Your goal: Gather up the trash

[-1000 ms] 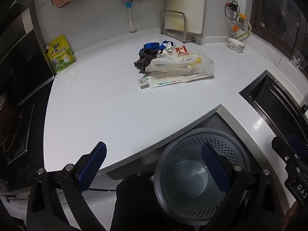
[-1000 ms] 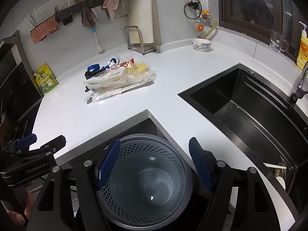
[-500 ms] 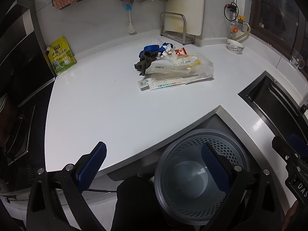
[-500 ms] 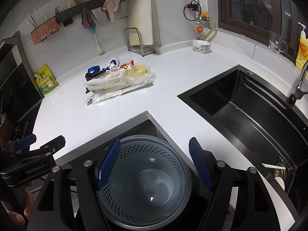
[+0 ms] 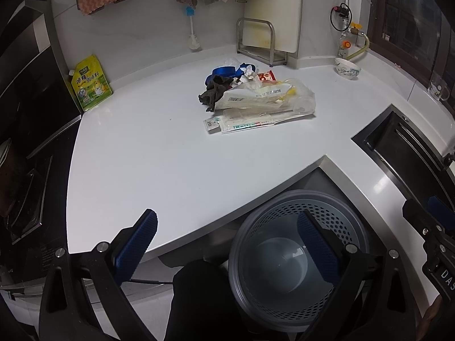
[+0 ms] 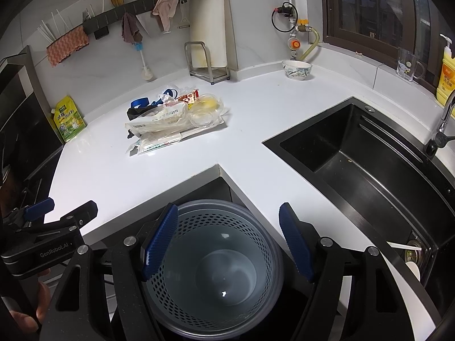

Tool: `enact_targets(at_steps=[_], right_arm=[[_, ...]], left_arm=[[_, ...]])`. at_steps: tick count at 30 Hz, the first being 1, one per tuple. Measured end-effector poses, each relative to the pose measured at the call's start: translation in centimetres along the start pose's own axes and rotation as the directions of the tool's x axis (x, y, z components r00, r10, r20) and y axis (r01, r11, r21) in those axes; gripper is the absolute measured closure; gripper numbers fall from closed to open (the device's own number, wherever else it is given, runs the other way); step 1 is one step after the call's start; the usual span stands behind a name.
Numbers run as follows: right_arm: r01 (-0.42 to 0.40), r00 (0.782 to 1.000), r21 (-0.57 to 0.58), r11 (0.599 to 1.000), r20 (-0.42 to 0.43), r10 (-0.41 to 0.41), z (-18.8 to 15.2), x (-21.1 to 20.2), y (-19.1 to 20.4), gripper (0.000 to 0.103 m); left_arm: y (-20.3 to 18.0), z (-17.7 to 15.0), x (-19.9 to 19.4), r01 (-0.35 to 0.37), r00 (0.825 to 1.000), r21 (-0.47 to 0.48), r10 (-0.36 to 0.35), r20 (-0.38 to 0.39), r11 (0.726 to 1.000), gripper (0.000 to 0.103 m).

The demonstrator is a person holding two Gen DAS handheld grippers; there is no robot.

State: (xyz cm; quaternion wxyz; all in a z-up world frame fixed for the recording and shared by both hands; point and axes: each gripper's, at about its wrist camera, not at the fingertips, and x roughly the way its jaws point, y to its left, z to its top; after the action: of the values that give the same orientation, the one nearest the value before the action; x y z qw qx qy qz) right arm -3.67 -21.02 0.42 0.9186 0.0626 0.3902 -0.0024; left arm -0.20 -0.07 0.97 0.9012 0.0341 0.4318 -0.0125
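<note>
Nothing moving since; trash pile (image 5: 256, 101) untouched

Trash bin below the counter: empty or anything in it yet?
Empty. The trash bin shows a bare bottom in both wrist views; the trash pile sits on the counter.

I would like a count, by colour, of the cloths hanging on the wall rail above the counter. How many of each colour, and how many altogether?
Orange-pink: 1, the wavy cloth
Brownish-purple: 1, the dark rag
Pale pink: 1, the light cloth
Total: 3 cloths on the rail
</note>
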Motion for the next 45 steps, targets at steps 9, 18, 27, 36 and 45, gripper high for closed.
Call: enact_targets(at_steps=[9,18,27,36,45], right_arm=[[0.000,1.000,0.000,1.000,0.001,0.000,0.11,0.07,-0.09,0.033],[0.001,1.000,0.000,1.000,0.002,-0.001,0.09,-0.05,-0.19,0.033],[0.003,1.000,-0.001,1.000,0.005,-0.003,0.09,-0.03,-0.17,0.033],[0.003,1.000,-0.002,1.000,0.006,-0.003,0.09,-0.04,-0.19,0.033],[0.004,1.000,-0.007,1.000,0.009,-0.004,0.13,0.00,-0.11,0.033]], left_arm=[[-0.07,-0.15,-0.10,0.001,1.000,0.002,-0.001,0.002,1.000,0.006],[-0.15,-0.22,-0.07,0.001,1.000,0.002,-0.001,0.002,1.000,0.006],[-0.13,-0.19,-0.08,0.002,1.000,0.002,-0.002,0.003,1.000,0.006],[-0.49,-0.16,-0.08,0.002,1.000,0.005,-0.002,0.006,1.000,0.006],[-0.65,0.03,-0.13,0.003,1.000,0.006,-0.003,0.009,1.000,0.006]])
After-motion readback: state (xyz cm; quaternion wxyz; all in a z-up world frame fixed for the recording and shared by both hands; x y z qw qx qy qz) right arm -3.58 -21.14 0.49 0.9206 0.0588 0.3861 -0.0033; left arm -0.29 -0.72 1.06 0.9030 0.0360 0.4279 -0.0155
